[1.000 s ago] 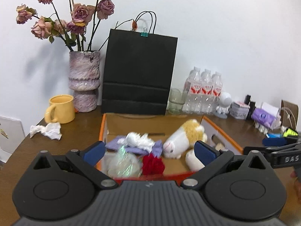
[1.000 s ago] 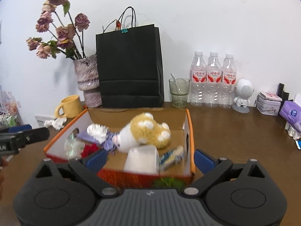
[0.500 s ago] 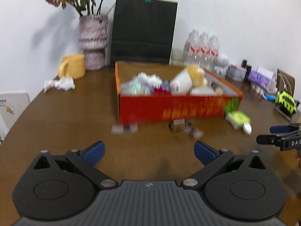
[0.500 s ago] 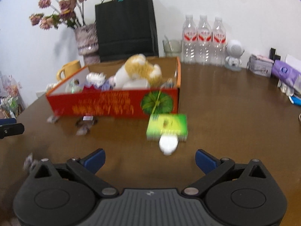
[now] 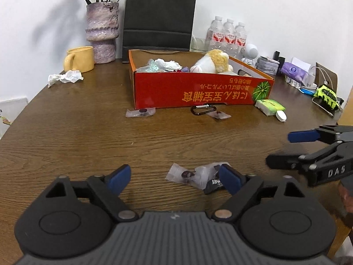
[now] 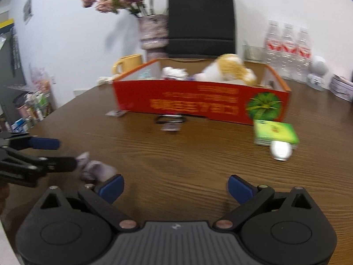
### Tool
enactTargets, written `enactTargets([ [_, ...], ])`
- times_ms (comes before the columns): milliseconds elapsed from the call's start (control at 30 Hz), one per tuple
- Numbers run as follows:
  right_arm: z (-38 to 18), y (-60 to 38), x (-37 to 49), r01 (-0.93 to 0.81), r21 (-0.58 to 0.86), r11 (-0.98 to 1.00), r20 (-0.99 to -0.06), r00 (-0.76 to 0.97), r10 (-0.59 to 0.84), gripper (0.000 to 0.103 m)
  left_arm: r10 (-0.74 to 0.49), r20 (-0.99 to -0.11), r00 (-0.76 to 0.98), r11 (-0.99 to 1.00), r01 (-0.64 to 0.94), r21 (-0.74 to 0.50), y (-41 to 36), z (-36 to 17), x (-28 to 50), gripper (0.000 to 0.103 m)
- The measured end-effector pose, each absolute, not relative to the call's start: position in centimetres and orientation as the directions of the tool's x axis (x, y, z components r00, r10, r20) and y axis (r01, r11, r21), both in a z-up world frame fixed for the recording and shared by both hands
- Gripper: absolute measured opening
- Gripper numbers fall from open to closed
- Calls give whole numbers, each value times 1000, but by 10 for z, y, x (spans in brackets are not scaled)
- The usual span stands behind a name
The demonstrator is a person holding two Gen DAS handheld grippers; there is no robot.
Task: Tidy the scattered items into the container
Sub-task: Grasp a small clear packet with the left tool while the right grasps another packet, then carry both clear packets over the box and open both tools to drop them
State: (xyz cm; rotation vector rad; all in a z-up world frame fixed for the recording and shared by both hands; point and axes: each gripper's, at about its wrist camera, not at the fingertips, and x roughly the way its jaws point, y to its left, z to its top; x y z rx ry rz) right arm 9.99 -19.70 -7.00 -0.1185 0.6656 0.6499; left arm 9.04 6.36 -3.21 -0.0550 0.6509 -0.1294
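Near the table's (image 5: 88,132) front edge, the left gripper (image 5: 174,178) has just been narrowing its empty jaws around the light, crinkly, slippery candy wrappers (image 5: 194,177); pinch the bunched middle. The right gripper (image 6: 174,187) gapes empty.

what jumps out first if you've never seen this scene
The red box at the table's middle, a cream and tan plush toy poking above its rim. In front, clear candy wrappers lie between the open left tongs, whose jaws have just been closing. A green packet sits at the box's right corner.
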Motion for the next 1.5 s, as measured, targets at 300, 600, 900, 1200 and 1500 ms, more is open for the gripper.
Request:
enactTargets([
  [300, -74, -158, 75, -607, 59, 793, -608, 608, 511, 95, -217, -604, 766, 974, 211, -82, 76, -42, 104, 64],
  [600, -74, -125, 79, -614, 41, 788, -610, 609, 507, 79, -208, -596, 776, 971, 237, -30, 100, -44, 98, 10],
  [900, -70, -112, 79, -624, 3, 781, -632, 604, 485, 17, -224, -592, 774, 972, 221, -78, 118, -43, 98, 10],
  [1200, -70, -128, 93, -553, 43, 832, -634, 628, 450, 17, -261, -582, 770, 965, 211, -154, 115, -38, 102, 45],
  [1500, -71, -133, 92, -548, 30, 836, -631, 638, 441, 17, -116, -614, 781, 990, 144, -4, 91, -41, 125, 11],
])
